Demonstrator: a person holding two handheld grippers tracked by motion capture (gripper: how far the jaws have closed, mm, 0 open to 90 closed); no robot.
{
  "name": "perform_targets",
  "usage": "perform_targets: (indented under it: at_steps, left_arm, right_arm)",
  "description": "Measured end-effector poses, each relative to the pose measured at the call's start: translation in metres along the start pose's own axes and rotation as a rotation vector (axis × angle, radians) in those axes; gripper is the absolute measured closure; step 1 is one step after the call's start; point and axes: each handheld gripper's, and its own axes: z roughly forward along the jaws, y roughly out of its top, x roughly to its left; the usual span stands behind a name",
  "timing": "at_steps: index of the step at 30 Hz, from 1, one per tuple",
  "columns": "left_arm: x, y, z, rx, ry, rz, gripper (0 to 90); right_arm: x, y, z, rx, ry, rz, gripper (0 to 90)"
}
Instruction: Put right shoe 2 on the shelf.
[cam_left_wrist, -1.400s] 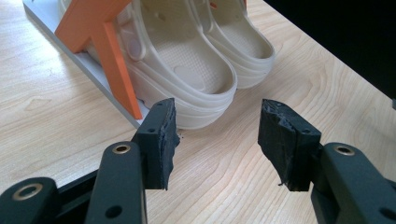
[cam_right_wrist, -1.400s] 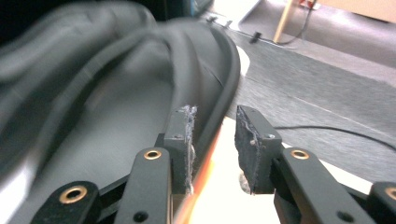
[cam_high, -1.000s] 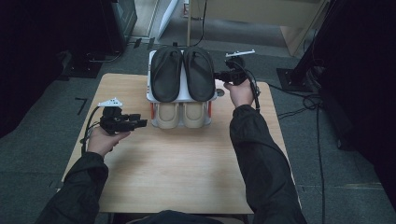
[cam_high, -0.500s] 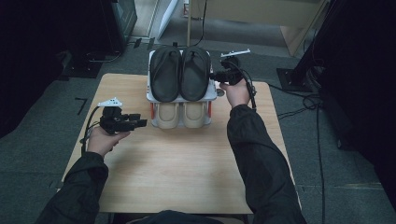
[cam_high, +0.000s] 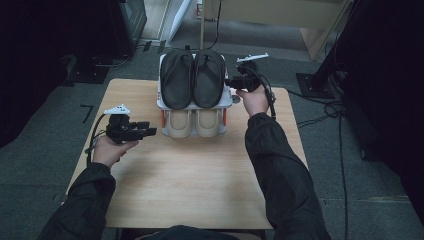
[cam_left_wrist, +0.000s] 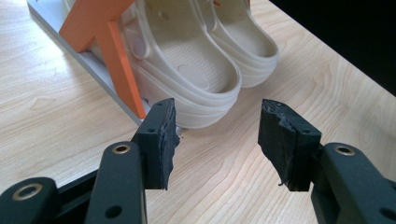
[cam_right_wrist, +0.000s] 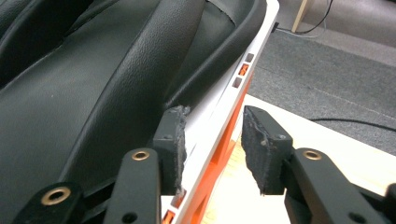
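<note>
A white two-level shoe rack (cam_high: 227, 102) with orange supports stands at the table's far middle. A pair of black slippers (cam_high: 192, 77) lies on its top shelf, and a pair of beige clogs (cam_high: 195, 122) sits below. My right gripper (cam_high: 229, 82) is at the top shelf's right edge. Its jaws have just been opening. In the right gripper view the white shelf rim (cam_right_wrist: 233, 70) runs between them beside the black slipper (cam_right_wrist: 93, 79), and the right gripper (cam_right_wrist: 212, 140) presses on nothing. My left gripper (cam_high: 152, 131) hovers open left of the clogs (cam_left_wrist: 196, 70), and the left gripper (cam_left_wrist: 217, 135) is empty.
The wooden table (cam_high: 200, 190) has bare board in front of the rack. An orange rack support (cam_left_wrist: 114, 51) stands just beyond my left jaw. Grey carpet, cables and dark furniture surround the table.
The right black slipper has shifted slightly left on the top shelf. Both hands stay where they were.
</note>
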Motion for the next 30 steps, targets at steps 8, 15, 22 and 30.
perform_targets:
  at_steps: [8,15,22,30]
  left_arm:
    - [0.0,0.0,0.0,-0.003,-0.011,-0.007,47.0]
    - [-0.001,0.0,0.002,0.007,-0.007,-0.003,45.9]
    - [0.0,-0.002,0.003,0.017,-0.003,-0.012,42.8]
    - [-0.001,-0.004,0.003,0.011,0.005,-0.004,39.7]
  right_arm:
    - [-0.005,-0.014,-0.016,-0.031,0.018,-0.016,54.0]
    - [-0.005,-0.027,-0.027,-0.044,0.05,-0.03,52.6]
    - [0.003,-0.055,-0.045,-0.068,0.111,-0.069,51.3]
    - [0.007,-0.079,-0.052,-0.07,0.129,-0.101,50.5]
